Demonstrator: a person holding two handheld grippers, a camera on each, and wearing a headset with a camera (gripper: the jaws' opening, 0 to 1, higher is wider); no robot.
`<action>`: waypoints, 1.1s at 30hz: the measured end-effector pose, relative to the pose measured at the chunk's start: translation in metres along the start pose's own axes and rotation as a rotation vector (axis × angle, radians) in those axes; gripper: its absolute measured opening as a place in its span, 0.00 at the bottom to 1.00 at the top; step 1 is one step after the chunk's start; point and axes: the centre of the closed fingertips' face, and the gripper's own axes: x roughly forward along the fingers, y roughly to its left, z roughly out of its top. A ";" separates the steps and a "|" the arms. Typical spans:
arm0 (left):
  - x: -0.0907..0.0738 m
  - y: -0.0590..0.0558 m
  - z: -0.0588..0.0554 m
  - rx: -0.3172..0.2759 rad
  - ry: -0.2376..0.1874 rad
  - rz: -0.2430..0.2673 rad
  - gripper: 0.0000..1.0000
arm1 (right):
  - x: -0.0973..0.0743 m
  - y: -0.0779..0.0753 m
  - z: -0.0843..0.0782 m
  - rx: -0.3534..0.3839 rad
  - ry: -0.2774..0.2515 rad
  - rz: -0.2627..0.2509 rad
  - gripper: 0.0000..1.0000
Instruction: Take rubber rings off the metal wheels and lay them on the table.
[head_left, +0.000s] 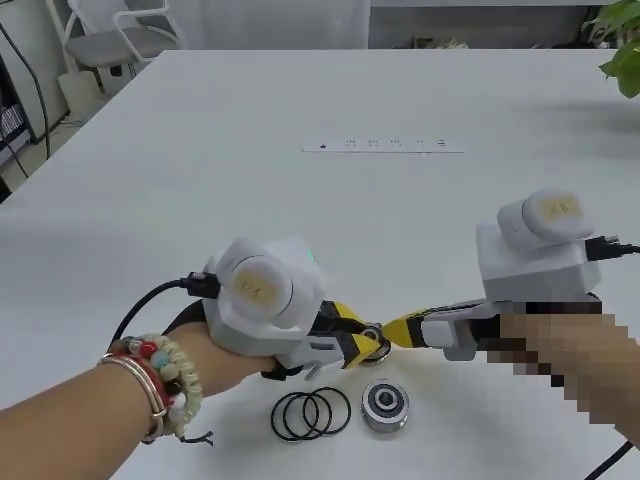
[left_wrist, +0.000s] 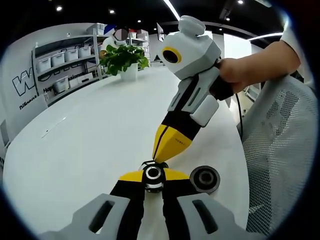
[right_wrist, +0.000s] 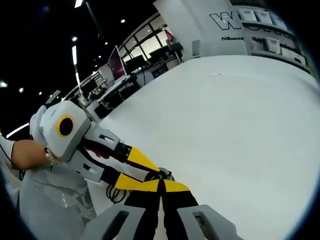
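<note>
The left gripper (left_wrist: 152, 182) pinches a metal wheel (left_wrist: 152, 174) between its yellow jaws. The right gripper (left_wrist: 161, 158) reaches down from above, and its closed tip touches the top of that wheel. A second wheel (left_wrist: 205, 178) lies just beside them on the white table (left_wrist: 90, 135). A green plant (left_wrist: 124, 56) stands far back.

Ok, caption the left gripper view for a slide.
Left claw grips a metal wheel, right claw's tip at its rim; second wheel lies on the table.

shiny metal wheel (left_wrist: 152, 175), matt table (head_left: 300, 220)
</note>
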 end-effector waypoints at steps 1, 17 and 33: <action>0.000 0.000 0.000 0.000 0.000 0.000 0.08 | 0.000 0.000 0.000 -0.001 -0.001 0.001 0.00; 0.000 0.000 0.001 0.008 -0.003 0.007 0.08 | 0.001 0.009 0.011 0.035 -0.050 0.035 0.00; 0.000 0.000 0.002 0.020 0.009 0.009 0.09 | -0.001 -0.002 0.010 0.055 -0.044 0.000 0.00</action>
